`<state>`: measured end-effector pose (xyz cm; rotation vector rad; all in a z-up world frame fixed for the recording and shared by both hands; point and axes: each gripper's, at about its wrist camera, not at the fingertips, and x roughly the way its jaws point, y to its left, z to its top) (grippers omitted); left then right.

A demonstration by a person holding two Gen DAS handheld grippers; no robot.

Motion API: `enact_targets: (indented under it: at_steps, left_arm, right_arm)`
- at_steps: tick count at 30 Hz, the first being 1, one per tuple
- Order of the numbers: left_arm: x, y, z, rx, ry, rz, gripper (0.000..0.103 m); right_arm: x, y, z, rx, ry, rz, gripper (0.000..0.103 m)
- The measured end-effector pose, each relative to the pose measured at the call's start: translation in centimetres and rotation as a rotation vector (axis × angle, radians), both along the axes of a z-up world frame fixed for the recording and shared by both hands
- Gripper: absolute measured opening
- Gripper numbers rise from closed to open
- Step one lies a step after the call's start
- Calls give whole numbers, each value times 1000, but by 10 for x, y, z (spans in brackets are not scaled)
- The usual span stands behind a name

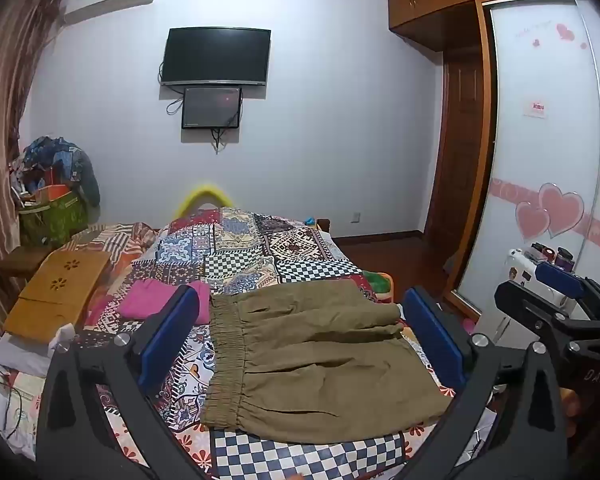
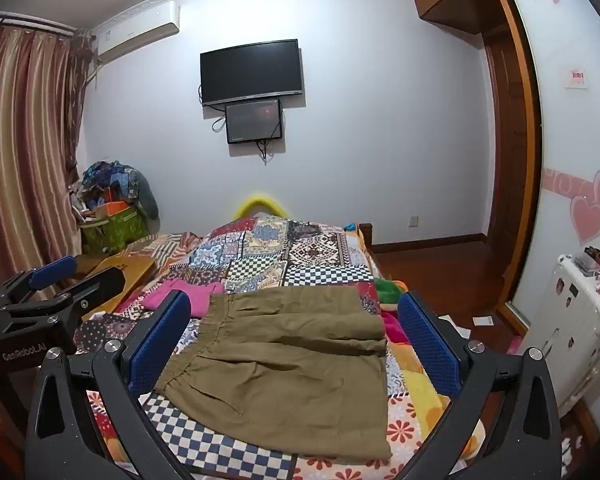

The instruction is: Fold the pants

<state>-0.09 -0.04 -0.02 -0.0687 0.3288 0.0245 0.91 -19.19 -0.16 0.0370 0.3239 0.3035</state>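
Note:
Olive-brown pants (image 1: 316,364) lie folded into a flat rectangle on the patchwork bedspread, elastic waistband to the left; they also show in the right wrist view (image 2: 292,368). My left gripper (image 1: 300,320) is open and empty, held above the near side of the pants, blue pads wide apart. My right gripper (image 2: 296,320) is also open and empty, above the pants from the right. The right gripper shows at the right edge of the left wrist view (image 1: 560,300), and the left gripper at the left edge of the right wrist view (image 2: 56,284).
A folded pink garment (image 1: 160,300) lies just left of the pants. A wooden lap tray (image 1: 56,296) sits at the bed's left edge. A white appliance (image 2: 572,332) stands right of the bed. A green bag of clutter (image 2: 112,224) and curtains are at far left.

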Motion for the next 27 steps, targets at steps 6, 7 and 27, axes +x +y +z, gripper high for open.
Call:
enact_targets:
  at_steps: [6, 7, 27]
  left_arm:
    - [4, -4, -4, -2, 1, -3, 103]
    - [4, -5, -4, -1, 1, -2, 103]
    - [1, -1, -2, -2, 1, -11, 103]
  right_arm:
    - [0, 0, 0, 0, 3, 2, 103]
    - [0, 0, 0, 0, 3, 2, 103]
    - [5, 0, -4, 7, 12, -1, 103]
